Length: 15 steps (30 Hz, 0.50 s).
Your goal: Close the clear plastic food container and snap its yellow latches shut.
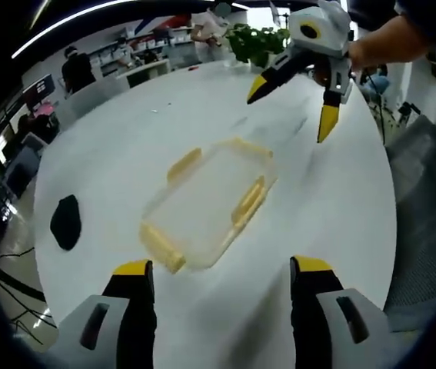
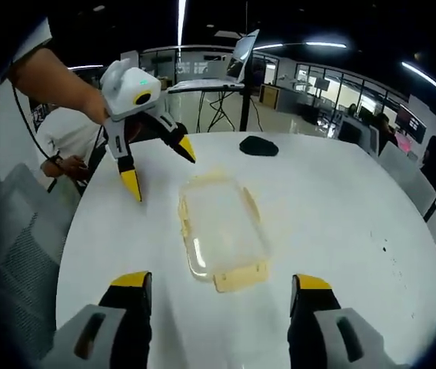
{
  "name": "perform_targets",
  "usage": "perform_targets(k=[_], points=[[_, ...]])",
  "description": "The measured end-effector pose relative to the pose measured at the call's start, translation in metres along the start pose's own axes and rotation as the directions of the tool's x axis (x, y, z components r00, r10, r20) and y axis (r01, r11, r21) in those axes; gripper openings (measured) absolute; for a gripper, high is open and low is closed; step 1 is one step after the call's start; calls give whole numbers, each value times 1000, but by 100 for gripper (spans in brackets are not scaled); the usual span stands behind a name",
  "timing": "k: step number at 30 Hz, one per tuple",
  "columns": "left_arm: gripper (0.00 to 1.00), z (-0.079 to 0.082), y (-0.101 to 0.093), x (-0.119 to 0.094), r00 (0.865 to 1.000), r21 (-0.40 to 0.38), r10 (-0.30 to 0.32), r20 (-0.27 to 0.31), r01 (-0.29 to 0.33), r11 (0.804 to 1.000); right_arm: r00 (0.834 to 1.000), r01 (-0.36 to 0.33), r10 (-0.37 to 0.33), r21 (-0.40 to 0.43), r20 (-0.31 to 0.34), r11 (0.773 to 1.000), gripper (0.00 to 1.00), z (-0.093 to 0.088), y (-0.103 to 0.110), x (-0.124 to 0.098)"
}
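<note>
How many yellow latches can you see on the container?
4. In the left gripper view, one latch on each side of the container: far-left long side, far end, right long side, near end. None seems hidden.

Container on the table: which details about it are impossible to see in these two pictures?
- Container, left gripper view: motion blur hides whether the lid sits fully down.
- Yellow latches, right gripper view: too small and blurred to tell snapped or loose.
- Contents: glare on the clear plastic hides them.
</note>
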<state>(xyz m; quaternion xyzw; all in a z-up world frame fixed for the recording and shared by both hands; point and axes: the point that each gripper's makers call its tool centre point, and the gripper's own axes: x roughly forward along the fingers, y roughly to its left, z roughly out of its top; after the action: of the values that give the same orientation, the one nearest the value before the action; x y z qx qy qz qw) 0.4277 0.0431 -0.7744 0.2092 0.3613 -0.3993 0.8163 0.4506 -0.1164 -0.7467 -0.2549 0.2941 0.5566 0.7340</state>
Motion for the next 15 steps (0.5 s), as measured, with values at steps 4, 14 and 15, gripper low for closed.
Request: perform_targets(k=[4, 14, 15], points=[[69, -1, 3, 2, 1000, 16, -9, -10, 9, 1000, 1000, -8, 8, -9, -8, 1000, 72, -2, 0, 3], [69, -2, 14, 6, 999, 66, -21, -34, 23, 998, 998, -37, 32, -94, -55, 995, 71, -4, 0, 15], [69, -2, 16, 6, 999, 74, -22, -37, 25, 997, 997, -42, 36, -98, -61, 994, 71, -5, -1, 17]])
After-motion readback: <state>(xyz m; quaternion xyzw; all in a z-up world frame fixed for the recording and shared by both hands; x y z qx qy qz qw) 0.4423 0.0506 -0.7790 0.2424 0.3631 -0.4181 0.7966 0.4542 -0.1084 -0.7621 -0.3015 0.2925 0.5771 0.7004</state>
